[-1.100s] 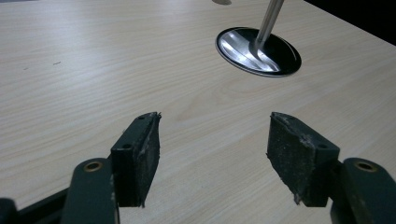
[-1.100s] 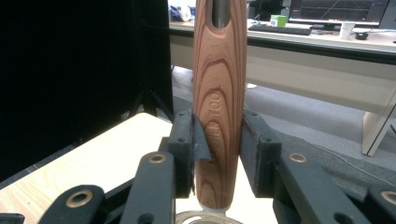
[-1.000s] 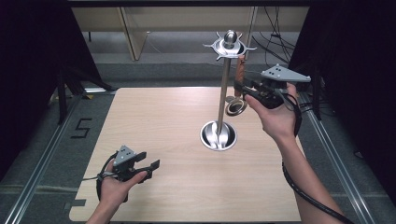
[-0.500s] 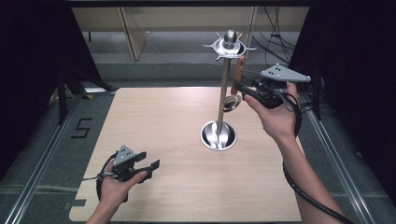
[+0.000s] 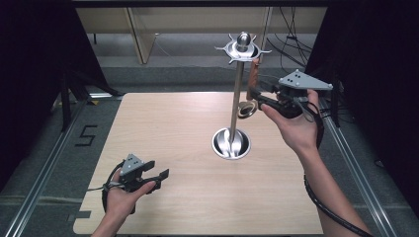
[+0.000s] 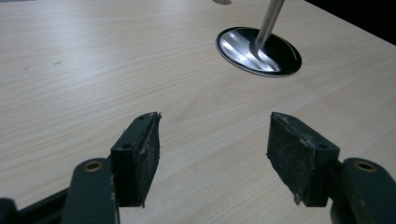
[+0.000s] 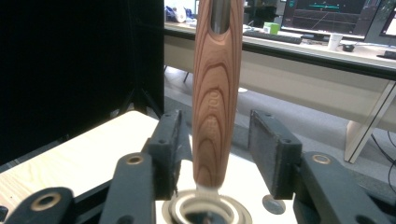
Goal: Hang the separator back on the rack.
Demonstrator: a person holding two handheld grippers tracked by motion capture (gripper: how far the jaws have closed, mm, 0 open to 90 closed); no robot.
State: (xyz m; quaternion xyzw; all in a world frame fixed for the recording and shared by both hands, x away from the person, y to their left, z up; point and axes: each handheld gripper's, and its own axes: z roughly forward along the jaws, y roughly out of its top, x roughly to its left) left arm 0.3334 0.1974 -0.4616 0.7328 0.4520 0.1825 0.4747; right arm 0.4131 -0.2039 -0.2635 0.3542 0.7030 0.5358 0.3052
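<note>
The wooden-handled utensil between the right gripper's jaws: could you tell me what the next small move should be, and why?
Probably draw the right gripper straight back from the wooden-handled utensil. Its jaws have just been opening and now stand apart on either side of the handle, with a gap showing at the right pad. The utensil appears to hang from the stand, so a level retreat should avoid knocking it loose.

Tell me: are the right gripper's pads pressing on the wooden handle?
No: the wooden handle hangs between the right gripper's spread jaws, gaps on both sides.

Pale wooden table (image 5: 188,123), round steel stand base (image 5: 231,143) on it, perhaps slightly recessed.
</note>
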